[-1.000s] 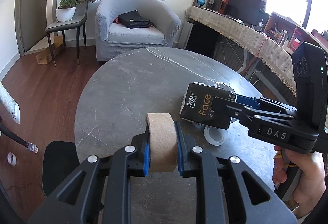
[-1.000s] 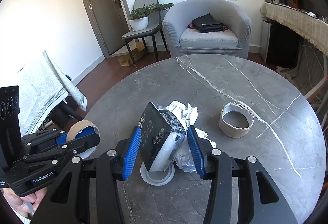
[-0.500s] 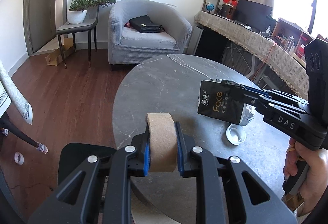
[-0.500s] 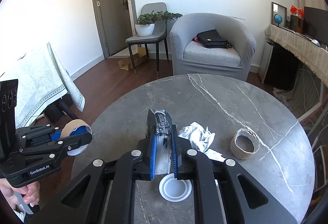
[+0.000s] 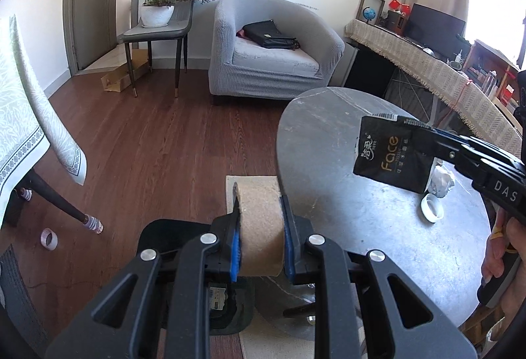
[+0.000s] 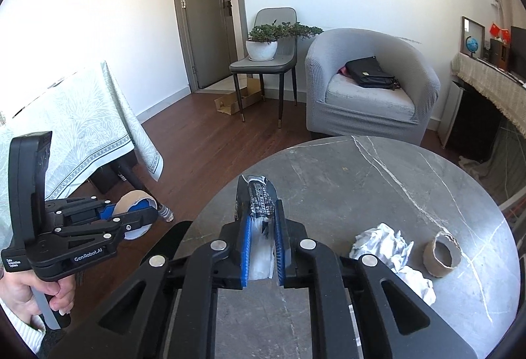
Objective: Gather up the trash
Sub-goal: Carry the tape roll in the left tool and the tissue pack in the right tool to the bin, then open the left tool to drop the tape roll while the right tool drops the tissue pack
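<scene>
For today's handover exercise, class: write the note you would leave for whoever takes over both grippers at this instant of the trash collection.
Left gripper: shut on the cardboard tape core, held off the table's edge, over the floor.
Right gripper: shut on the black tissue pack, lifted above the marble table.
Done: two pieces picked up.
Left: neither is binned yet, and no bin is in view. On the table remain the crumpled paper, a second cardboard ring and a white lid.
</scene>
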Action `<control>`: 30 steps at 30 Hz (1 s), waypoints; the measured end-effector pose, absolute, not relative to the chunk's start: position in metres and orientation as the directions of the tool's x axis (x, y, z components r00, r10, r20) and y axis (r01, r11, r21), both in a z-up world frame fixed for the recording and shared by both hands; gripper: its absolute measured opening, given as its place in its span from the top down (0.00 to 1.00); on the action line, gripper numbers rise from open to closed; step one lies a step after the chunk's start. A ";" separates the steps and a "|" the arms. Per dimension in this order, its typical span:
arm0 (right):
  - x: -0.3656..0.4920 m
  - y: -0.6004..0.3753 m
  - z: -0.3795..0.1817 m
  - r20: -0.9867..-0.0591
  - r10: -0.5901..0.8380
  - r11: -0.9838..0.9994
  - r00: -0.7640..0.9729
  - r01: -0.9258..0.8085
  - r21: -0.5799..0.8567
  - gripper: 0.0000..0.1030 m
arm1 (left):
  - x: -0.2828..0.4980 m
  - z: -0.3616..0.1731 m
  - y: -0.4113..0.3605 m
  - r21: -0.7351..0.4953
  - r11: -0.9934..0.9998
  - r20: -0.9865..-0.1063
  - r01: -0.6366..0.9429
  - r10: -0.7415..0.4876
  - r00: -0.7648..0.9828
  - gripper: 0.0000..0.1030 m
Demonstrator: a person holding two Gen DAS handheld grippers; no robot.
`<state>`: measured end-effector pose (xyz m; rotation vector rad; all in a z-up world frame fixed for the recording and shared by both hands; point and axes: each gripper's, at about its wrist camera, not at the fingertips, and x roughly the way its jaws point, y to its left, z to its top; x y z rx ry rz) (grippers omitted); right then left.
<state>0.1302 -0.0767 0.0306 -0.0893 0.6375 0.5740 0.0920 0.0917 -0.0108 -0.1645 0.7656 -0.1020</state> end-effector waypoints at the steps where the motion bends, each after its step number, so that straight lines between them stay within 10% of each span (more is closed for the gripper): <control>1: 0.130 -0.072 0.032 -0.583 0.487 0.837 0.650 -0.539 0.098 0.88 | 0.092 -0.014 0.098 -0.185 0.983 -0.690 0.018 -0.143 0.710 0.79; 30: 0.124 0.073 0.021 -0.609 0.604 0.709 0.515 -0.696 0.114 0.88 | 0.079 -0.144 0.201 -0.126 0.988 -0.917 -0.088 -0.083 0.390 0.78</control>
